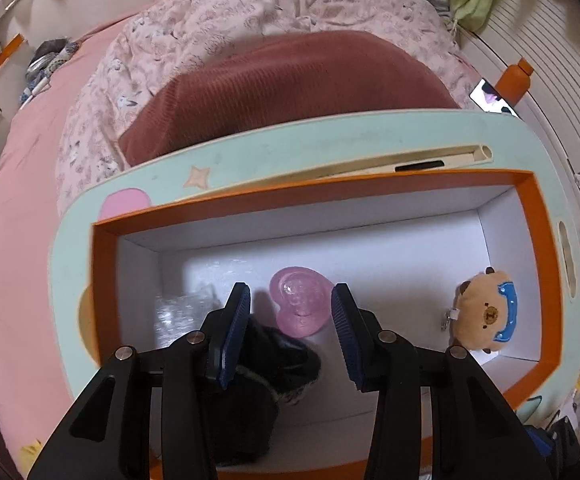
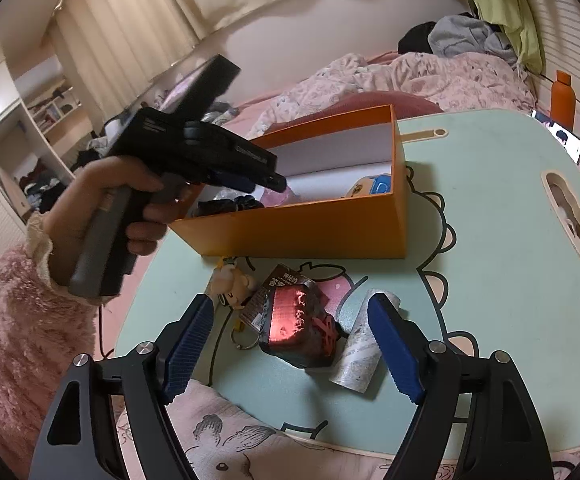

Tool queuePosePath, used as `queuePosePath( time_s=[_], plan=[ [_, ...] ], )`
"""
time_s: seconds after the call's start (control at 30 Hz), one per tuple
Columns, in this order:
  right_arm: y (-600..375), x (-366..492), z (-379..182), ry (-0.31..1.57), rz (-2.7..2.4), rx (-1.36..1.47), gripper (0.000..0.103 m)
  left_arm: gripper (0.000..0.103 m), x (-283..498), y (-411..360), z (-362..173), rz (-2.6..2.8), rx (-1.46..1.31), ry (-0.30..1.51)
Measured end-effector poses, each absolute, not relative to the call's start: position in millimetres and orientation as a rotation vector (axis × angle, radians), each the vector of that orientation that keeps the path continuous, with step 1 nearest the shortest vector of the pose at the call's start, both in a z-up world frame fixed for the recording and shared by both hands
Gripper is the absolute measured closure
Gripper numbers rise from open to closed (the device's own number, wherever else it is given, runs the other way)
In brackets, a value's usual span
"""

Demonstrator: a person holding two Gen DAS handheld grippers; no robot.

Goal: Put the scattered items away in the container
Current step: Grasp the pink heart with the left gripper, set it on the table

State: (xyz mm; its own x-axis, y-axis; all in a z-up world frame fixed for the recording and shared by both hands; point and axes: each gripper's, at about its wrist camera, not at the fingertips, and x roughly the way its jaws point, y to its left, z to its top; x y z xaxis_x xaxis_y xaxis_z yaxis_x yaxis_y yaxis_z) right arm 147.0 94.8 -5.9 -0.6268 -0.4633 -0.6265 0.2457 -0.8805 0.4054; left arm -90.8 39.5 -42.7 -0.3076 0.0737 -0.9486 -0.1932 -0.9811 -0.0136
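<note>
Left hand-held gripper point(image 1: 290, 300) inside box rim point(image 1: 330, 190)

Matt orange cardboard box point(image 1: 530, 184) holds a glossy pink plastic heart point(image 1: 300, 306) and plush bear point(image 1: 486, 314).

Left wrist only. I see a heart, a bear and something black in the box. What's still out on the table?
Observer: Three things in front of the box: doll keychain, red pack, silver roll.
Operator: Right holding anything?
Observer: No, the right gripper hangs open over the red pack, pads clear of it.
Operator: How does left look from there?
Observer: The left gripper tips down over the box's left end, held by a hand in a fluffy pink sleeve.
</note>
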Motion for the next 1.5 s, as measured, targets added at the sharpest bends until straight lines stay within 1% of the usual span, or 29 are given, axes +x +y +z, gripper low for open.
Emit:
queuePosePath(
  time_s=[0.07,0.13,0.3,0.37,0.43,0.53,0.67,0.73,0.83,0.87,0.93,1.1,1.2,1.33,1.43,1.5],
  plan=[
    [95,146,-7,-0.402,-2.486,1.079,0.023,0.064,-92,46,-50,2.388,-1.759,0.17],
    [95,145,-7,-0.407,-2.483,1.083,0.023,0.064,-90,48,-52,2.403,-1.728,0.184],
    [95,145,-8,-0.407,-2.48,1.086,0.023,0.065,-88,43,-51,2.421,-1.676,0.131],
    [96,145,-9,-0.41,-2.479,1.087,0.023,0.065,-84,40,-47,2.42,-1.634,0.083],
    [97,145,-9,-0.413,-2.48,1.087,0.023,0.065,-81,36,-36,2.433,-1.572,0.032],
    [97,145,-9,-0.414,-2.48,1.088,0.023,0.065,-63,29,-6,2.451,-1.444,-0.043],
    [96,145,-9,-0.412,-2.481,1.085,0.023,0.065,-20,19,27,2.423,-1.305,-0.124],
    [96,145,-10,-0.412,-2.48,1.087,0.023,0.065,-4,17,24,2.401,-1.314,-0.138],
    [96,147,-10,-0.413,-2.48,1.087,0.023,0.065,21,10,5,2.359,-1.342,-0.175],
    [96,146,-10,-0.412,-2.48,1.088,0.023,0.065,32,6,2,2.396,-1.287,-0.189],
    [96,147,-10,-0.411,-2.476,1.093,0.023,0.065,43,4,-4,2.429,-1.304,-0.2],
    [95,150,-10,-0.405,-2.48,1.093,0.022,0.065,61,0,-10,2.431,-1.231,-0.268],
    [95,150,-10,-0.405,-2.476,1.097,0.022,0.065,70,6,-16,2.427,-1.216,-0.227],
    [93,151,-9,-0.404,-2.476,1.102,0.022,0.065,72,15,-32,2.458,-1.272,-0.158],
    [93,150,-9,-0.406,-2.475,1.106,0.022,0.064,70,18,-39,2.487,-1.269,-0.149],
    [93,150,-9,-0.406,-2.475,1.106,0.022,0.064,69,18,-39,2.504,-1.264,-0.175]
  ],
)
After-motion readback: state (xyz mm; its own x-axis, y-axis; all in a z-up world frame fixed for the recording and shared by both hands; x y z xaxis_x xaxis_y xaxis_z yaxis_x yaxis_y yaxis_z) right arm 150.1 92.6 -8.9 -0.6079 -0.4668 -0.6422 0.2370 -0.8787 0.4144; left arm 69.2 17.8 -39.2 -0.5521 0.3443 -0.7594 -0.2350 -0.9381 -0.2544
